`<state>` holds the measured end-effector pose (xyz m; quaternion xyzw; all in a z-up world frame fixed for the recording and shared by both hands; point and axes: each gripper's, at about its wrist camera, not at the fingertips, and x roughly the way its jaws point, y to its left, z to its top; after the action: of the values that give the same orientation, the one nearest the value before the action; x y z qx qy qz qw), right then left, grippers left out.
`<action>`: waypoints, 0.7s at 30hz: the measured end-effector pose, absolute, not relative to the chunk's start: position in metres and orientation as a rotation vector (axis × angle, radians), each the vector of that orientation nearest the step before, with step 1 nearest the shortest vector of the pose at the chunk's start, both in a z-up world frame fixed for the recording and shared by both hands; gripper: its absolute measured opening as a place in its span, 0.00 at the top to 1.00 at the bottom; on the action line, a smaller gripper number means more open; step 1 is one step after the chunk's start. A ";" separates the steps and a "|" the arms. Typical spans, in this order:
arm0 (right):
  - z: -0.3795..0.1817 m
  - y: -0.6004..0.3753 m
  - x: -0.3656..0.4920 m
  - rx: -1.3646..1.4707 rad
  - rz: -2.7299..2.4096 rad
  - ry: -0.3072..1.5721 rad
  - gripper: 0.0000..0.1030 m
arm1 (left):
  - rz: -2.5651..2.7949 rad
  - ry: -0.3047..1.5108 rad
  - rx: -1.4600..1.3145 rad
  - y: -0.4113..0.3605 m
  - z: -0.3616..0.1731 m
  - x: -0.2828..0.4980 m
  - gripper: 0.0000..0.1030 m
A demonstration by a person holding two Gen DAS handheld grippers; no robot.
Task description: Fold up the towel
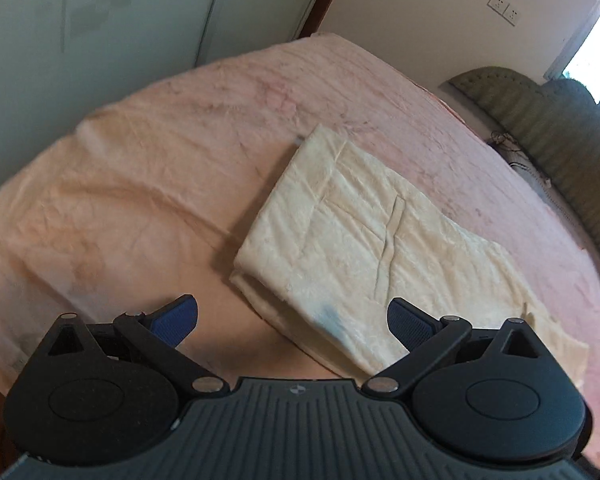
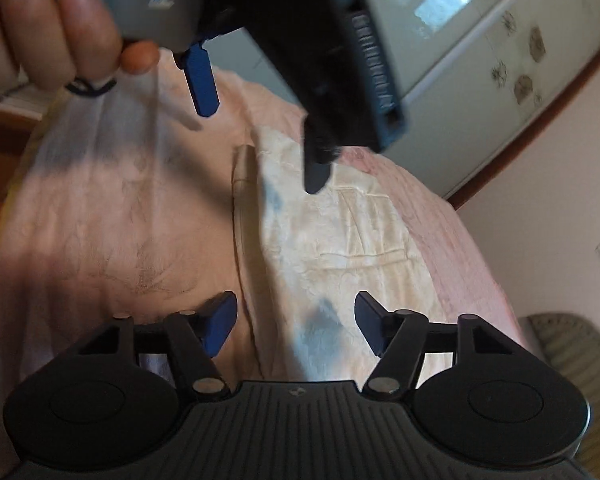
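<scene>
1 towel (image 1: 364, 248), cream, already folded into a thick rectangle w/ layered edges showing at the near-left corner; lies flat on 1 bed (image 1: 148, 152) w/ pink cover, roughly mid-bed. In left wrist view its long axis runs diagonal, from upper-center down to lower-right; far short end points toward the wall, near end goes under the frame's right edge. Creases across top layer, 1 bluish smudge near the front corner. 2 tongs total. Left tongs (image 1: 293, 322): jaws wide apart, nothing between the pads, hanging above towel's near corner, not touching. Right tongs (image 2: 296, 322): jaws apart, partway, no cloth pinched, towel visible below the gap; pads not on it. In right wrist view the left tongs (image 2: 260, 136) show from the side at top, blurred, w/ 1 hand (image 2: 48, 28) gripping its handle; both blue pads over towel's far end, apart. 1 wardrobe (image 1: 100, 20) w/ pale doors behind bed, 2 wall sockets (image 1: 504, 8), 1 green padded headboard (image 1: 548, 120) at right.
</scene>
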<state>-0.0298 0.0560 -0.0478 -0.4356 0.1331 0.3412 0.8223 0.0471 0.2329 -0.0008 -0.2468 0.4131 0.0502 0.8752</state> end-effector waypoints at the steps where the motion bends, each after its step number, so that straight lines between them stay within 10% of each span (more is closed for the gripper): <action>1: -0.053 0.061 -0.032 -0.982 0.700 0.247 0.38 | 0.088 0.876 -0.565 0.237 -0.004 0.048 0.01; 7: -0.071 0.082 -0.042 -1.141 0.673 0.144 0.67 | -0.005 0.907 -0.844 0.254 -0.029 0.053 0.01; 21: 0.026 -0.011 0.070 -0.143 0.938 0.597 0.68 | -0.084 0.800 -0.996 0.266 -0.038 0.116 0.13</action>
<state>0.0699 -0.0106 0.0260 -0.0680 0.2829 0.4447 0.8471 0.1164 0.2661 -0.0384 -0.4647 0.3731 -0.0390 0.8020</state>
